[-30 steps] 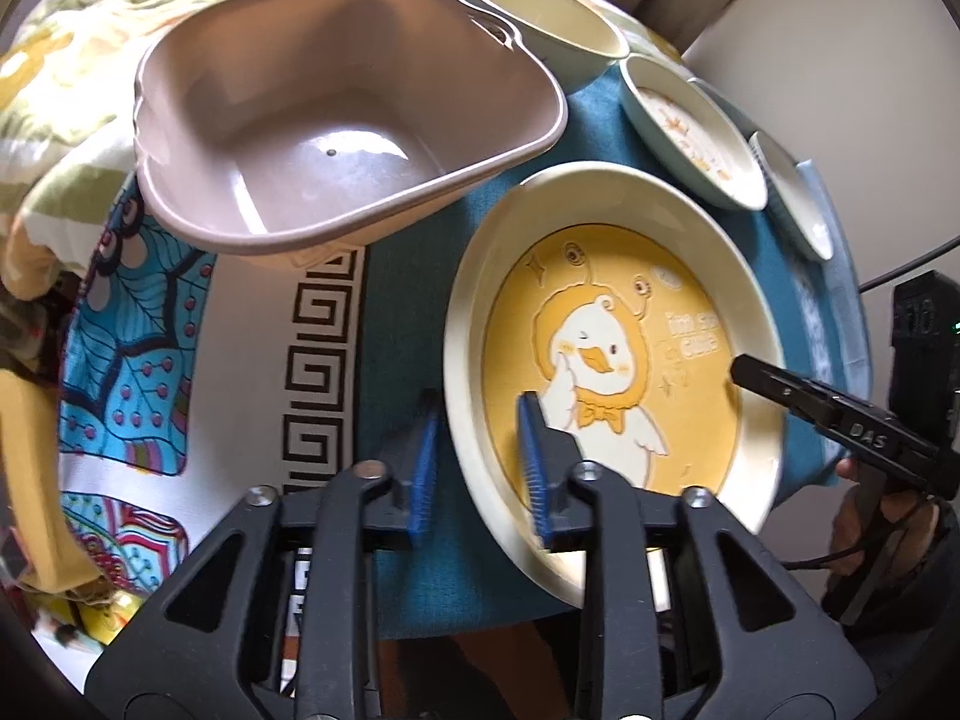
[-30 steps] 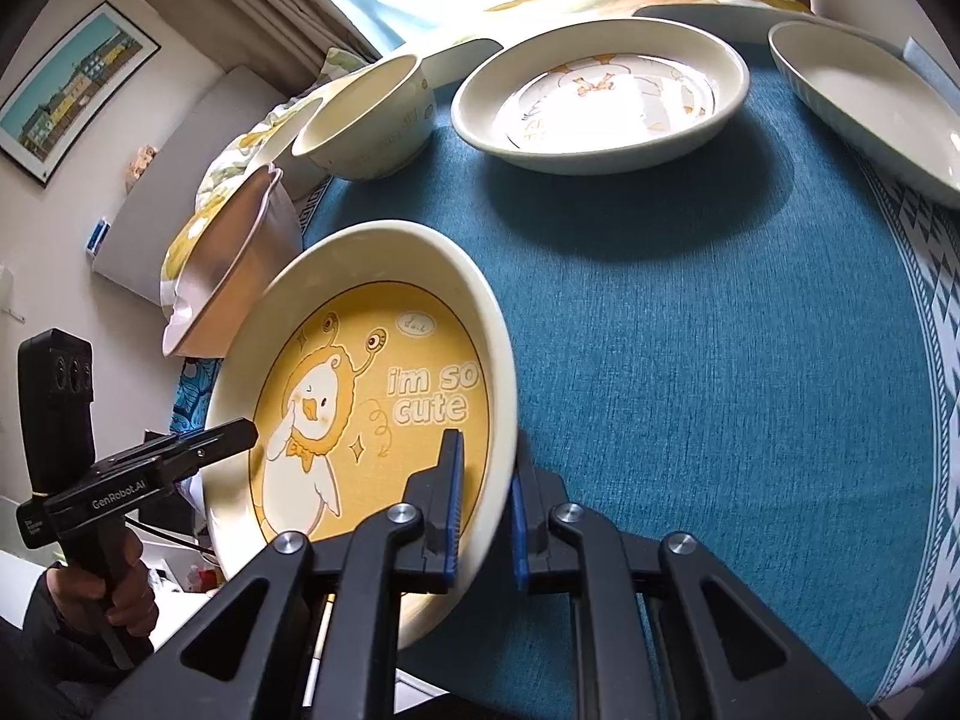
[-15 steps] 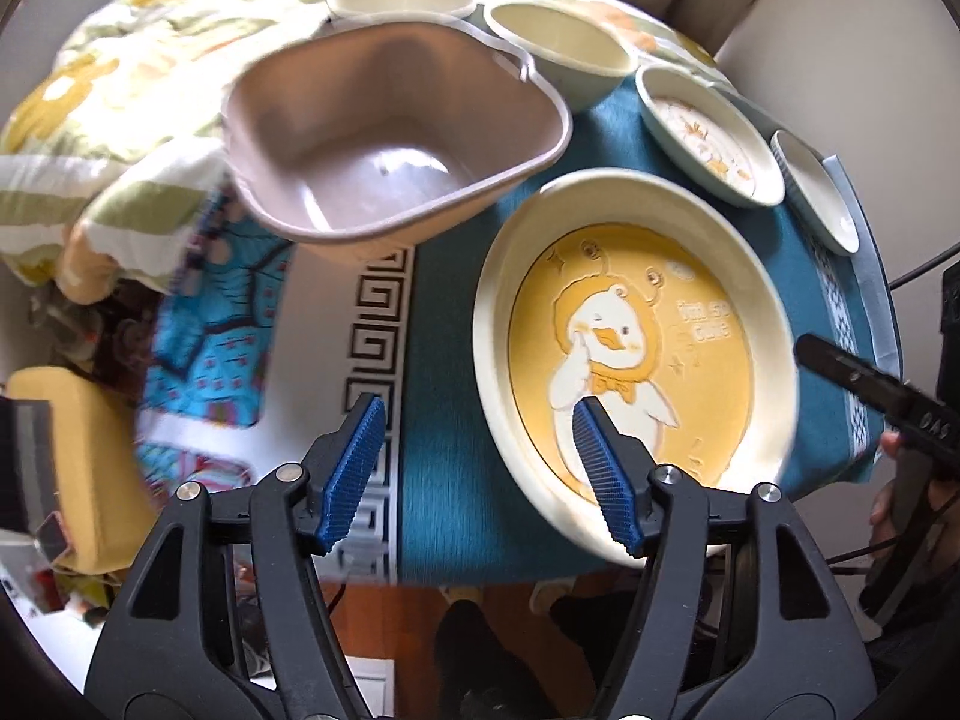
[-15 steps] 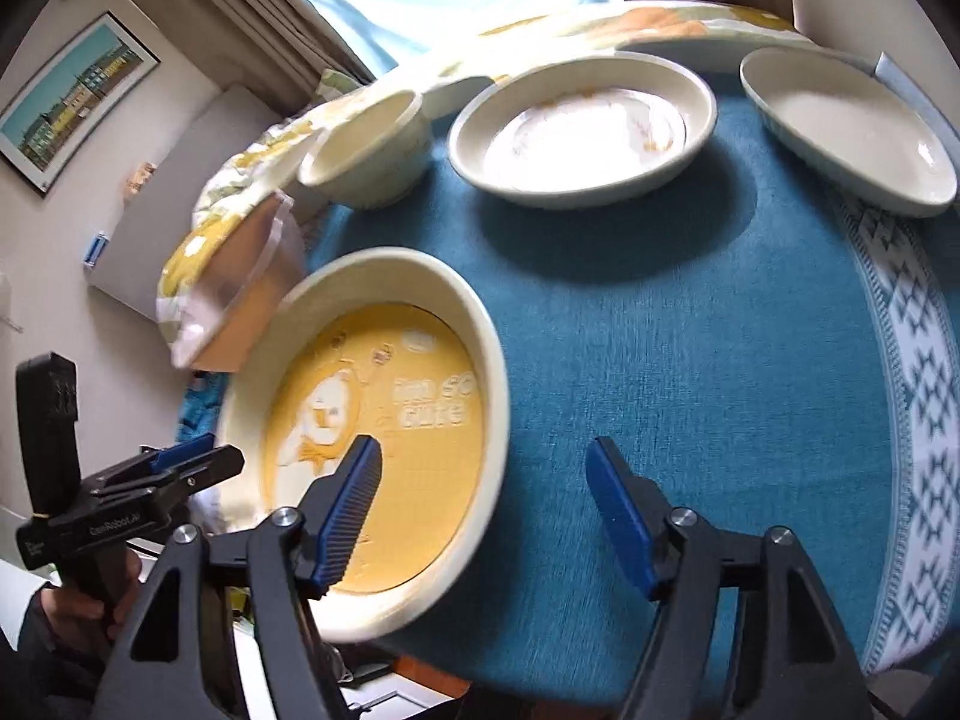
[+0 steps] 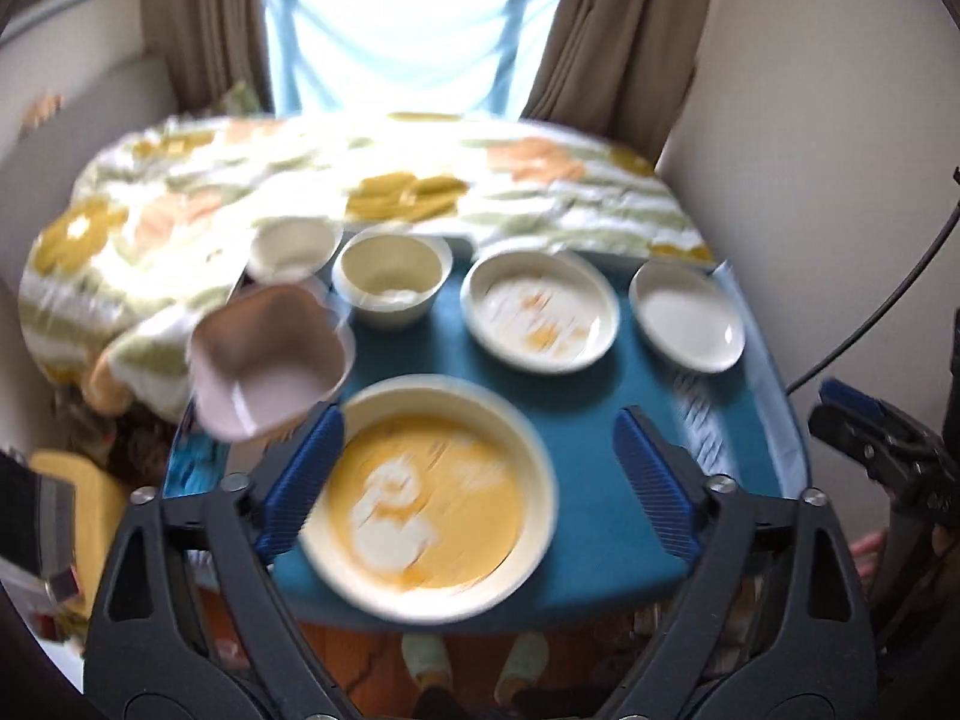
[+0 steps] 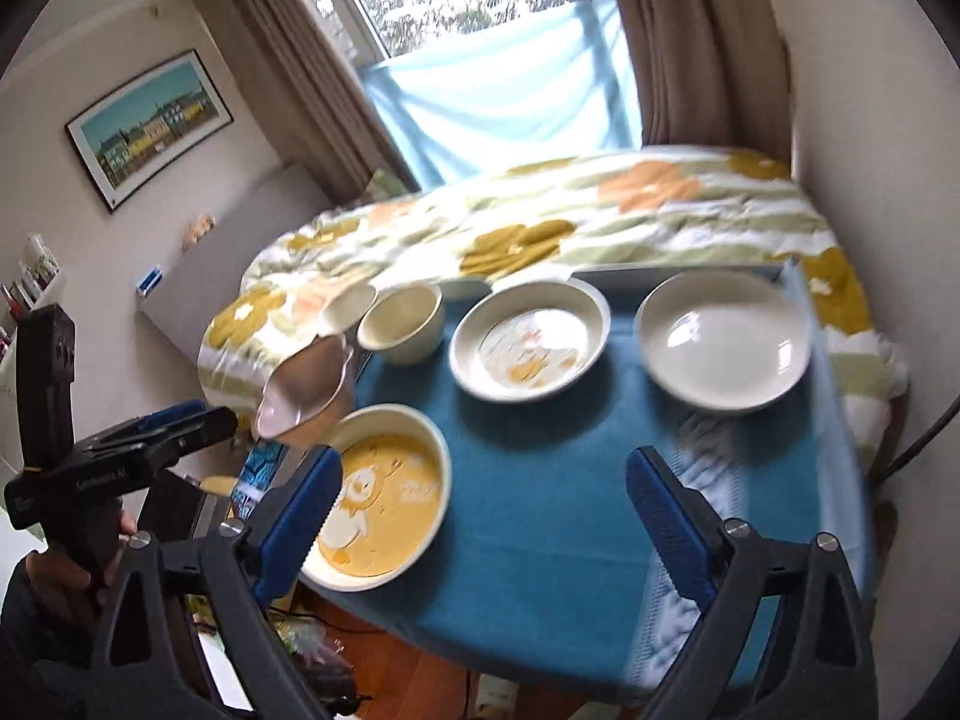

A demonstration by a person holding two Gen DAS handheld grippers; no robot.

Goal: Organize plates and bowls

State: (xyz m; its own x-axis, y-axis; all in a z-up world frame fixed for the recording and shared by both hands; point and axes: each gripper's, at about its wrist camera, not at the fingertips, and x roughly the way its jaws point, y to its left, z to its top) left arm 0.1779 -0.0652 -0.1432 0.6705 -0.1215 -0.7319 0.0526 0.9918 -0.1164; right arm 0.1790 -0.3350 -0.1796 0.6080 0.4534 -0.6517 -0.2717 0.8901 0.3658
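Observation:
A yellow duck plate [image 5: 429,495] [image 6: 378,495] lies at the near edge of the blue cloth. Behind it stand a pinkish square bowl [image 5: 270,354] [image 6: 303,390], two cream bowls [image 5: 393,279] [image 6: 402,321], a printed cream plate [image 5: 540,312] [image 6: 528,339] and a plain white plate [image 5: 687,315] [image 6: 723,339]. My left gripper [image 5: 480,480] is open, raised well back from the table, holding nothing. My right gripper [image 6: 486,516] is open and empty too, also drawn back above the near edge. The left gripper shows at the left of the right wrist view [image 6: 162,426].
A flowered quilt [image 6: 600,210] covers the far part of the table in front of a curtained window [image 5: 414,30]. The blue cloth [image 6: 570,480] ends at the near table edge, with floor and feet below. A wall stands close on the right.
Both grippers let go of the duck plate, opened wide and pulled up and back from the table. The plate now rests on the blue cloth.

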